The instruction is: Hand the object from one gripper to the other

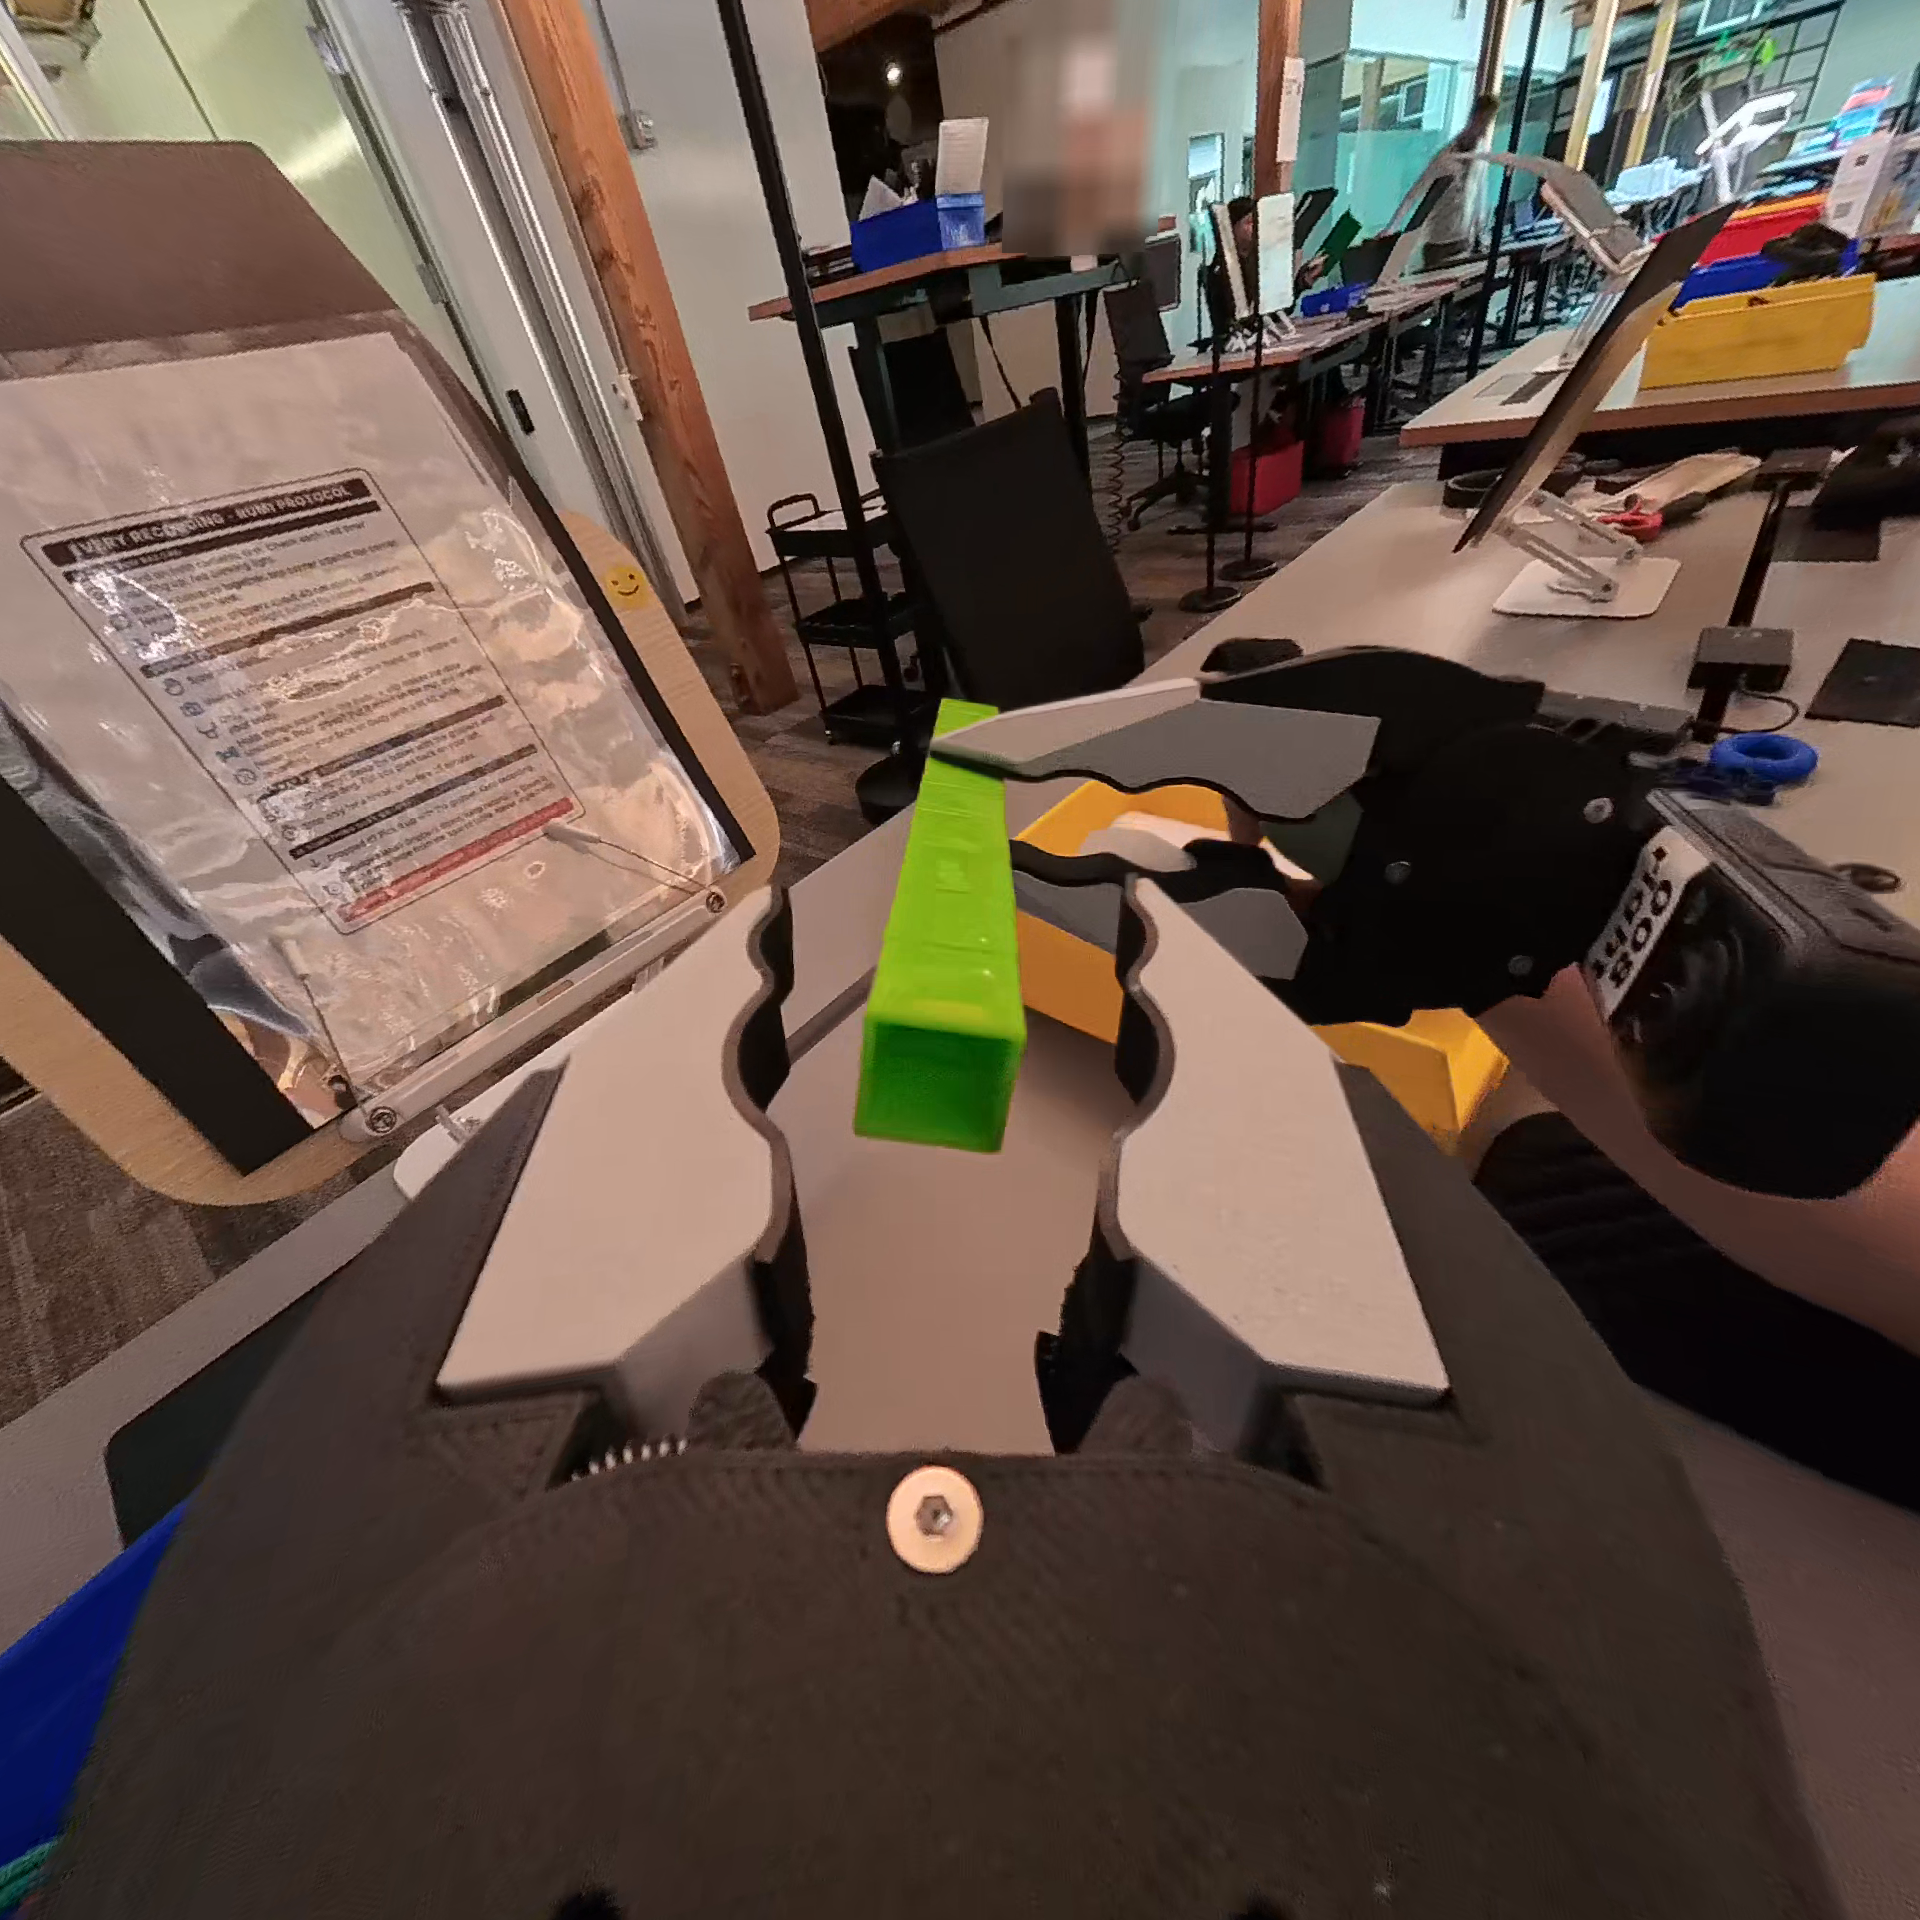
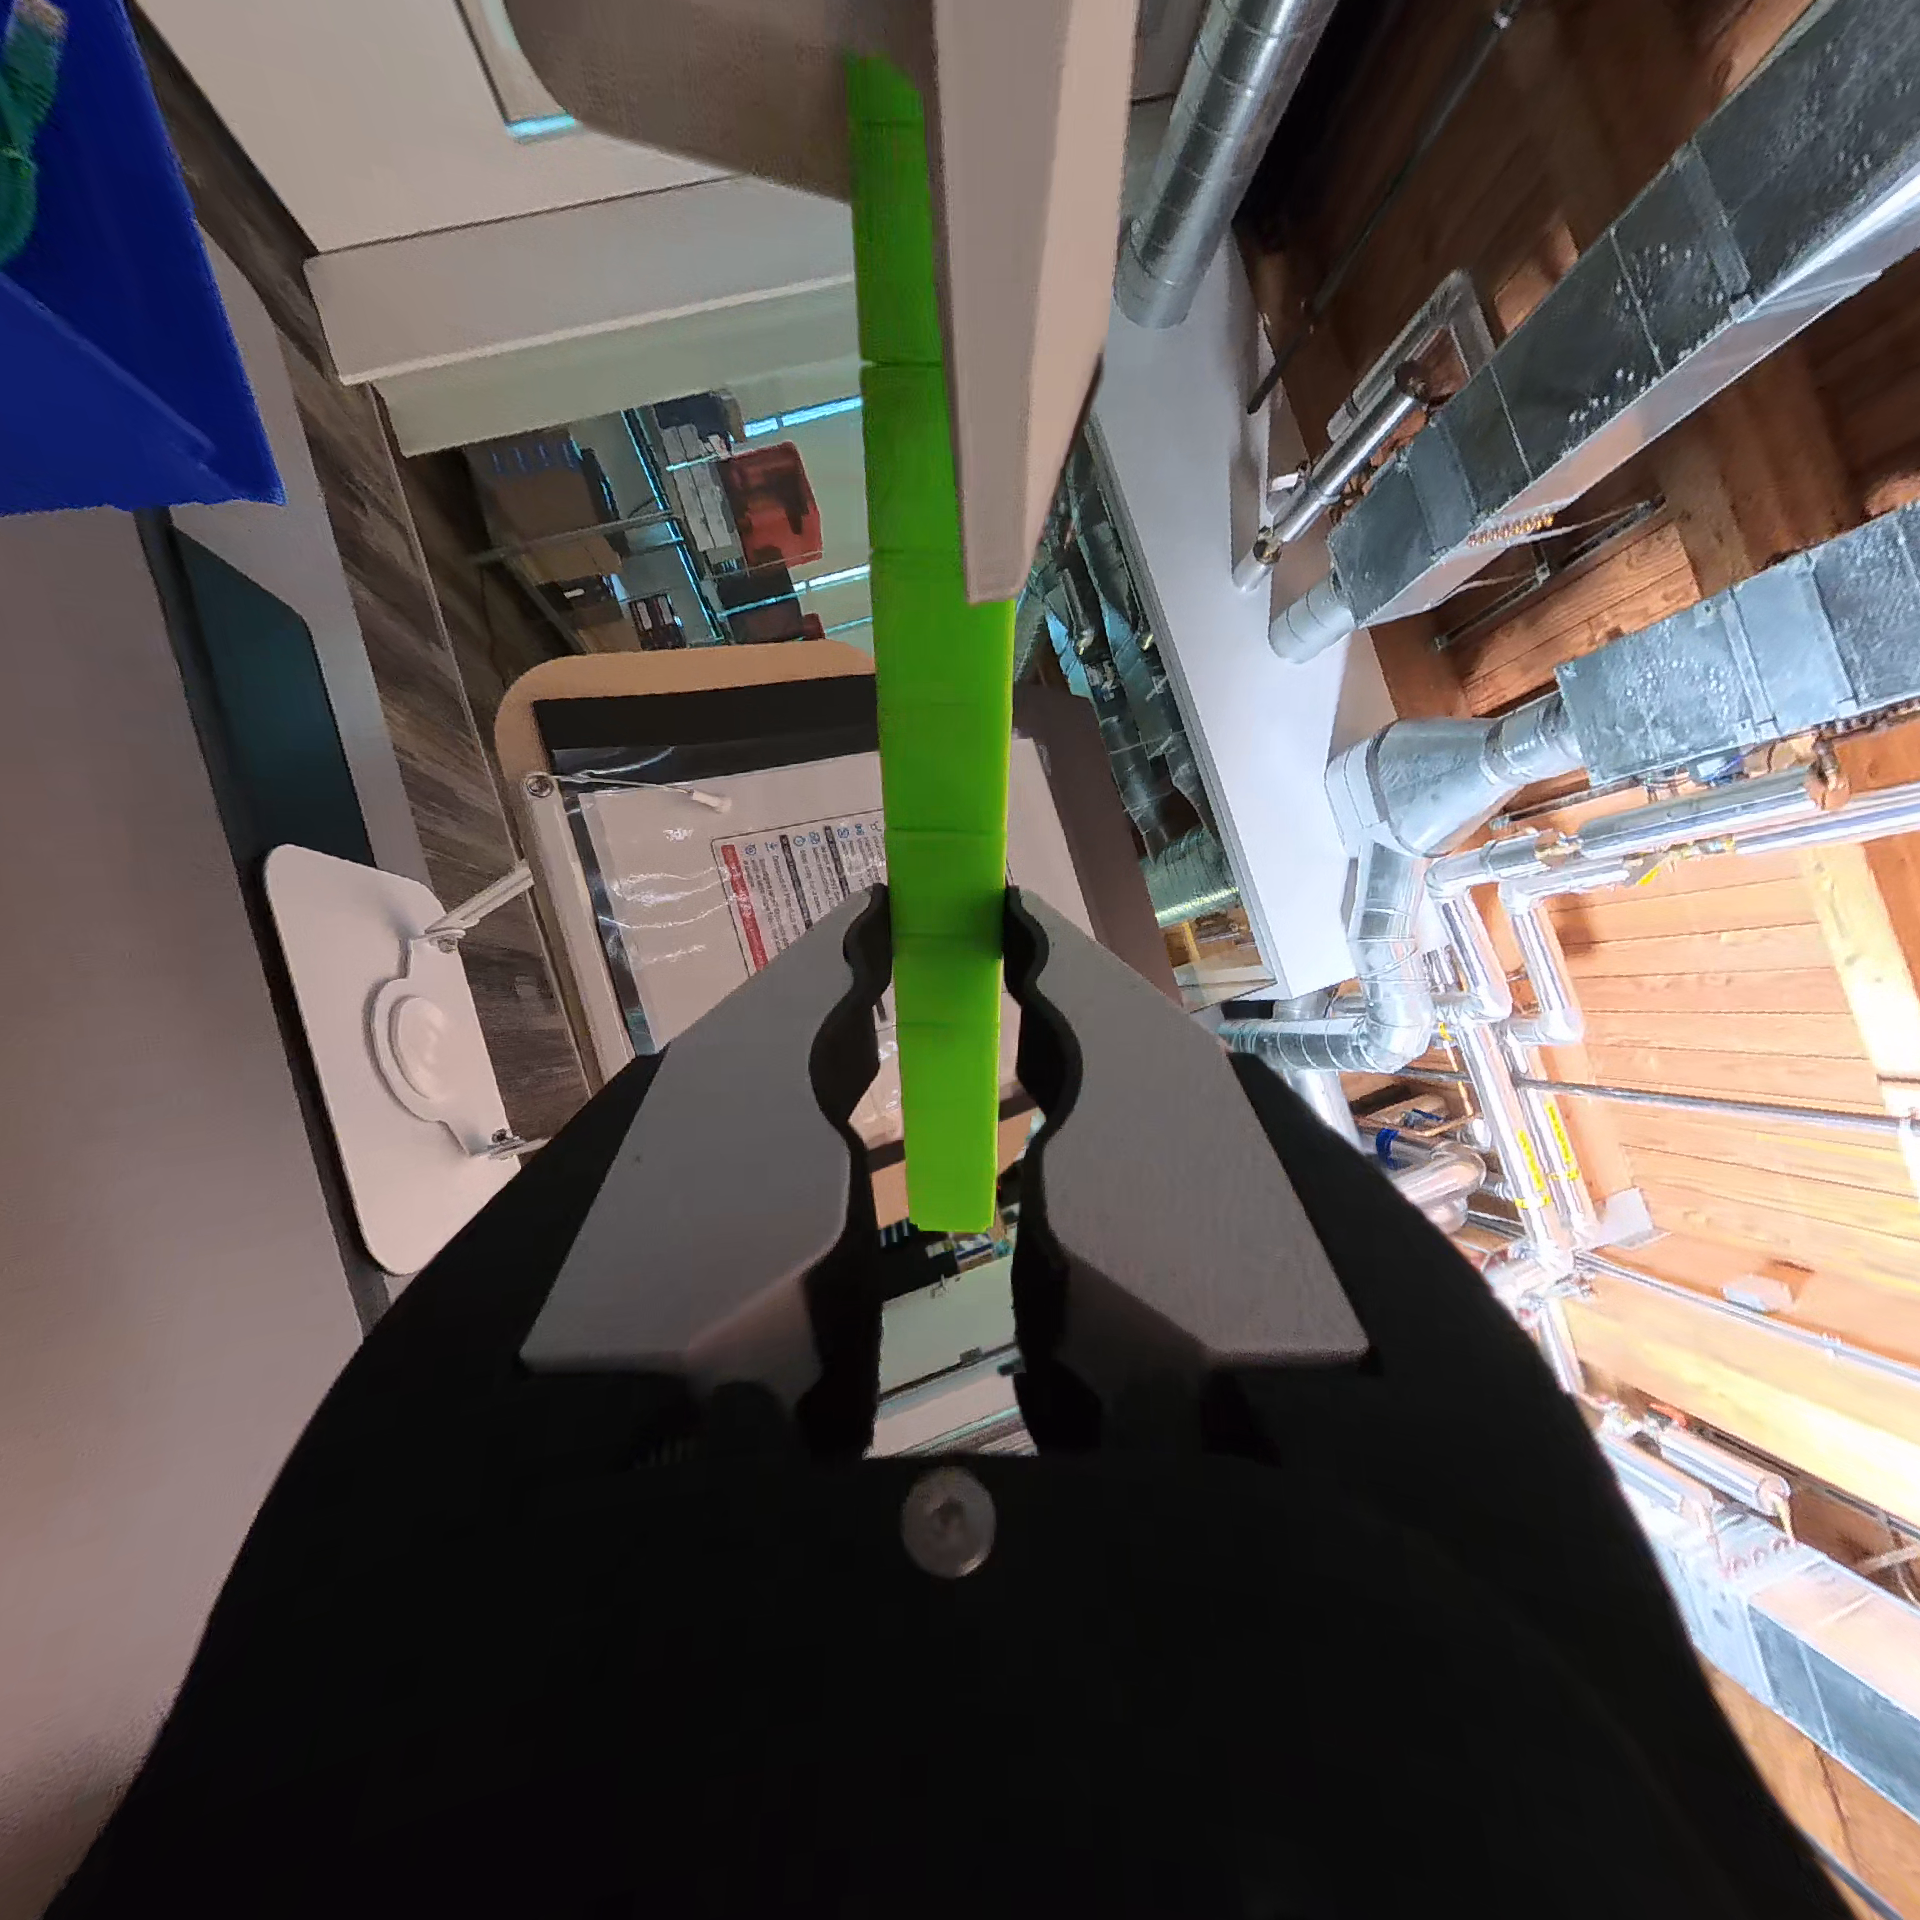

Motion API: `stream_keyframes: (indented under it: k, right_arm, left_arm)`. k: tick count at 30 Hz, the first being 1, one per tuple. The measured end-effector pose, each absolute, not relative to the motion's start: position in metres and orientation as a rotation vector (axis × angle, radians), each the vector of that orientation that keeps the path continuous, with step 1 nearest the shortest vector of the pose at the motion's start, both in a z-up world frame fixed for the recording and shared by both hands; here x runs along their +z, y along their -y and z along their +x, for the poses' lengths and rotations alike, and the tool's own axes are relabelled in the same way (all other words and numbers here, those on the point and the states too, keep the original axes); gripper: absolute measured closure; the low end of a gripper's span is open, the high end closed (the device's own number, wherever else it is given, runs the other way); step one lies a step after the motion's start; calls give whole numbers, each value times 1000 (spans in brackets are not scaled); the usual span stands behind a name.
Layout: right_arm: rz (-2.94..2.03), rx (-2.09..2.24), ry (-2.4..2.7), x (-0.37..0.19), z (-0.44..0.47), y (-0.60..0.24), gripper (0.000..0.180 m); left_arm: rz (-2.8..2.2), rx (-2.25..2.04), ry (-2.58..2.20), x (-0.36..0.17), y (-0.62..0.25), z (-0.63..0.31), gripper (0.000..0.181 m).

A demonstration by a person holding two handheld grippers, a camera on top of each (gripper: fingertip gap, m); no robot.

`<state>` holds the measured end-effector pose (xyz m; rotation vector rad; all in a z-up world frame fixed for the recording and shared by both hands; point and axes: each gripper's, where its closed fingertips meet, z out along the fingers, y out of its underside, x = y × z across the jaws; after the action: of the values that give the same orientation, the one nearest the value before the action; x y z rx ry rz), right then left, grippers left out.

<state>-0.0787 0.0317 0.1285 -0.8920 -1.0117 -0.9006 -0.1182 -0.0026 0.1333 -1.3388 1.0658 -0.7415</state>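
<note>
Object: green square bar, long and hollow at its near end, held in the air above the grey table, not resting on anything
Holder: right gripper is clamped on the bar close to one end, its scalloped tips pressing both side faces; in the left wrist view it reaches in from the right, turned sideways
Reason for end grip: this leaves most of the bar's length free for the other tool to take
Receiver: left gripper is spread wide, one finger on either side of the bar, neither visibly touching it
Alignment: bar points nearly along the left fingers, so closing should meet its flat sides
Below: yellow bin sits under the exchange, probably to catch a drop
Stage: likely just before the left closes
</note>
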Motion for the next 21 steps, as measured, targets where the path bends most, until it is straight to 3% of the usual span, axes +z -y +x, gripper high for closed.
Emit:
stream_keyframes:
  k: [4,6,7,16,21]
  right_arm:
    - [-880,-909,1030,124,-84,-33,160]
    - [-864,-915,1040,124,-87,-32,160]
    - [-857,-919,1042,123,-88,-31,160]
    - [-911,-688,948,116,-94,-40,148]
    - [-1195,-154,783,90,-105,-62,144]
  left_arm:
    - [-1354,-659,-1083,127,-5,-121,135]
    - [-1349,-638,-1115,125,-3,-121,157]
    - [-1349,-627,-1143,122,-2,-120,160]
    - [-1334,-192,-1100,129,-30,-154,160]
    - [-1312,-294,-992,151,-35,-178,160]
